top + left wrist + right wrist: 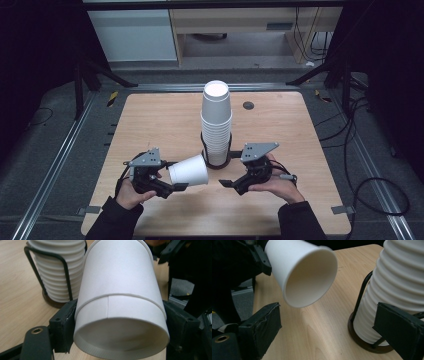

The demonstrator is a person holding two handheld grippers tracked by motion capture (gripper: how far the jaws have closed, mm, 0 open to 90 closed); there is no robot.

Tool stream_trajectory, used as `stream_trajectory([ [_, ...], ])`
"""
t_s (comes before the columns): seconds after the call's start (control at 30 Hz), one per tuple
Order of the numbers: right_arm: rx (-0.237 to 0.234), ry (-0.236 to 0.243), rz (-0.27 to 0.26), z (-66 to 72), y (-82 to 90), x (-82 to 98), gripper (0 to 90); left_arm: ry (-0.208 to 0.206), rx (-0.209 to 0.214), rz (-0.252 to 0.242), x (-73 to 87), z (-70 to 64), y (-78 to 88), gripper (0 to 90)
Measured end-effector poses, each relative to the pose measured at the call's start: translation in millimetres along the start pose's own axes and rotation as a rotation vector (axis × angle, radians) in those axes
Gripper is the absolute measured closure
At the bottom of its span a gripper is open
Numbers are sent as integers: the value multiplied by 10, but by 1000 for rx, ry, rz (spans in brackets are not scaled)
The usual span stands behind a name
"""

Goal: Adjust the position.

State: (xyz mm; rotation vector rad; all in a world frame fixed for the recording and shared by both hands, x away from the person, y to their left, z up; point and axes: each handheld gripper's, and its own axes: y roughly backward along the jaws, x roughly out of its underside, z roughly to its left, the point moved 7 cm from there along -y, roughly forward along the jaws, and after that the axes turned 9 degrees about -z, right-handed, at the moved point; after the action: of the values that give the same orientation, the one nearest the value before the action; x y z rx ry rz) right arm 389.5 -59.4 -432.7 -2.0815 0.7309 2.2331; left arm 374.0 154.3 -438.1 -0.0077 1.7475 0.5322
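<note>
The left tool (pixel 172 187) squeezes one white paper cup (pixel 189 171) between its two black jaws, and the cup lies on its side above the tabletop (pixel 150 120), with its open mouth pointing across at the right tool (pixel 227 184). The right tool has its jaws spread wide with nothing between them, and it sits just beside the cup's mouth without touching it. Just past both tools, a tall stack of white cups (pixel 216 125) stands upside down in a black wire holder (pixel 204 145).
</note>
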Motion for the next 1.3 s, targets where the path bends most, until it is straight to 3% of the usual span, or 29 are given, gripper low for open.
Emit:
stream_trajectory([
  [0.13,-23,-24,-23,59,-2,78,74,4,33,-38,-43,-51,-7,215],
  [0.2,-43,-28,1,92,-40,130,68,1,48,-40,-50,-86,-22,214],
  [0.23,-59,-36,-7,112,-56,133,68,-3,52,-41,-53,-98,-30,214],
  [0.27,-111,-66,-35,161,-87,133,68,0,59,-47,-59,-111,-37,214],
  [0.37,-129,-76,-42,177,-124,143,67,-1,75,-52,-71,-143,-54,215],
  [0.73,-210,-69,-50,272,-257,153,63,-16,114,-45,-58,-240,-143,215],
  [1.1,-279,-64,-55,361,-319,151,58,-28,182,-18,-28,-358,-227,215],
  [1.3,-304,-58,-44,410,-362,165,65,-40,184,8,-1,-384,-265,215],
])
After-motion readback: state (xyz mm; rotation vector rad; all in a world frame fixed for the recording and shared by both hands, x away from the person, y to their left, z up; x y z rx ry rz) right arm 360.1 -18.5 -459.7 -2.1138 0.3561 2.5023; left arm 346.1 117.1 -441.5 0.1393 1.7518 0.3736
